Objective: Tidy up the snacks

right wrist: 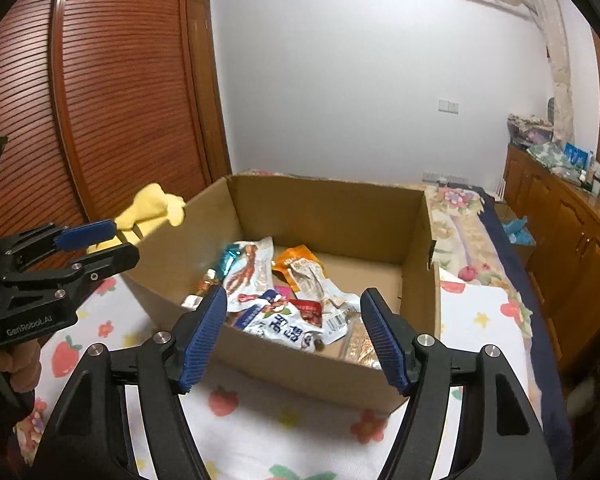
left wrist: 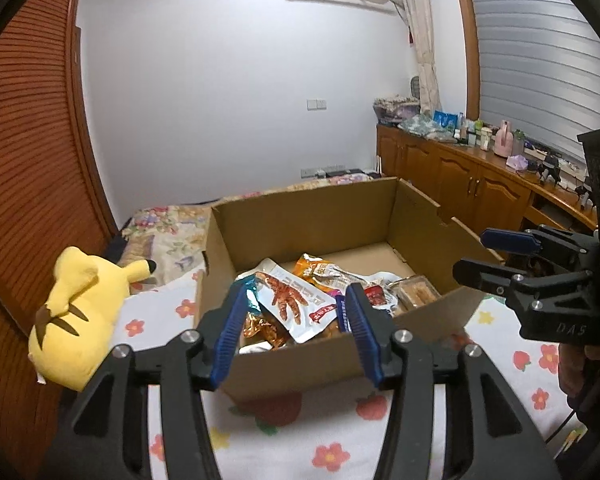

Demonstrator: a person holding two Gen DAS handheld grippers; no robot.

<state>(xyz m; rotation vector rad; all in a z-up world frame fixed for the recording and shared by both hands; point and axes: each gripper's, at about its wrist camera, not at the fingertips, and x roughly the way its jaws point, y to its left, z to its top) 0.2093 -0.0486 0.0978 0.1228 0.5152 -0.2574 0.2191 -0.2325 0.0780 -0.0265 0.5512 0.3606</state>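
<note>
An open cardboard box (left wrist: 296, 216) (right wrist: 324, 208) stands on a flower-print bed sheet. Several snack packets lie in its near half: a white chicken-feet pack (left wrist: 290, 302) (right wrist: 246, 270), an orange pack (left wrist: 320, 270) (right wrist: 300, 264), a white-and-blue pack (right wrist: 284, 326) and a clear tray of biscuits (left wrist: 414, 294). My left gripper (left wrist: 298, 300) is open and empty, above the box's near wall. My right gripper (right wrist: 294, 302) is open and empty, above the near wall too. Each gripper also shows in the other's view: the right one (left wrist: 476, 254) and the left one (right wrist: 116, 244).
A yellow plush toy (left wrist: 76, 316) (right wrist: 152, 208) lies on the bed left of the box. A wooden louvred wardrobe (left wrist: 32, 140) stands on the left. A wooden cabinet (left wrist: 460, 172) cluttered with bottles runs along the right wall. The far half of the box floor is bare.
</note>
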